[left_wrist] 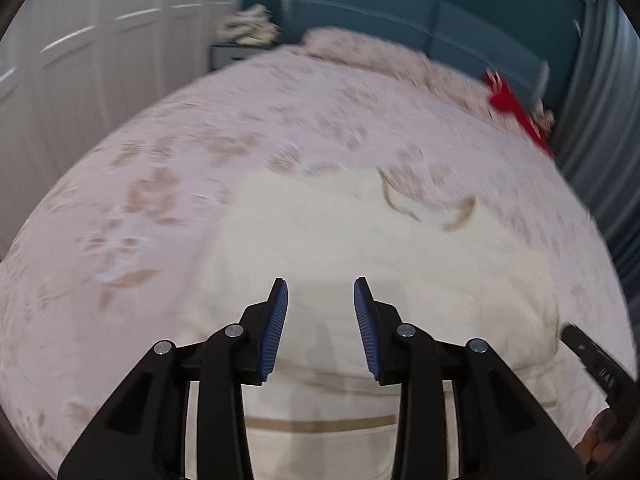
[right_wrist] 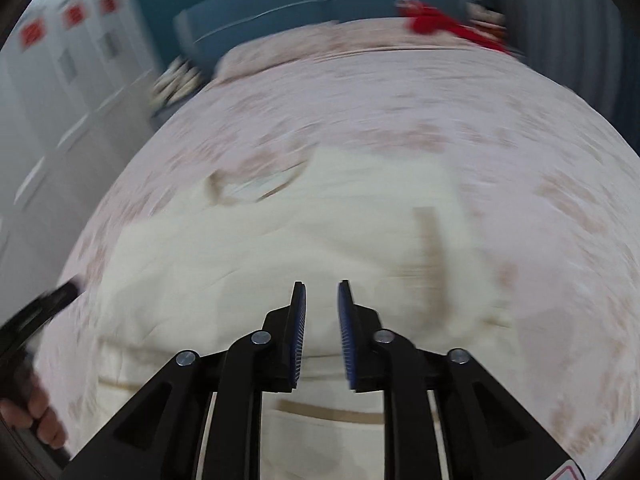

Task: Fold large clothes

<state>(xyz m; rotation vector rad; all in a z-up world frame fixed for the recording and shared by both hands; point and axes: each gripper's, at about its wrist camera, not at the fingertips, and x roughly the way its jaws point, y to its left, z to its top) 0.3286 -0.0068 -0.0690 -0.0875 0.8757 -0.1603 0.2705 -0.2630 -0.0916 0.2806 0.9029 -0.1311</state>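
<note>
A cream garment (left_wrist: 360, 248) with tan trim lies partly folded on a bed with a pink flowered cover (left_wrist: 168, 168); its neckline (left_wrist: 428, 204) points toward the headboard. My left gripper (left_wrist: 321, 288) hovers over the garment's near part, open, nothing between its blue pads. In the right wrist view the same garment (right_wrist: 280, 248) fills the middle, its neckline (right_wrist: 248, 188) at the upper left. My right gripper (right_wrist: 322, 290) is above the cloth with a narrow gap between its pads and nothing in it. Each gripper shows at the edge of the other's view, held by a hand (right_wrist: 36, 412).
A red cloth (left_wrist: 516, 112) lies at the bed's far right by the pillows (left_wrist: 380, 56). A teal headboard (left_wrist: 400, 16) stands behind. White wardrobe doors (left_wrist: 80, 60) line the left side, and a grey curtain (left_wrist: 600, 120) hangs on the right. A nightstand bears a pale heap (left_wrist: 248, 28).
</note>
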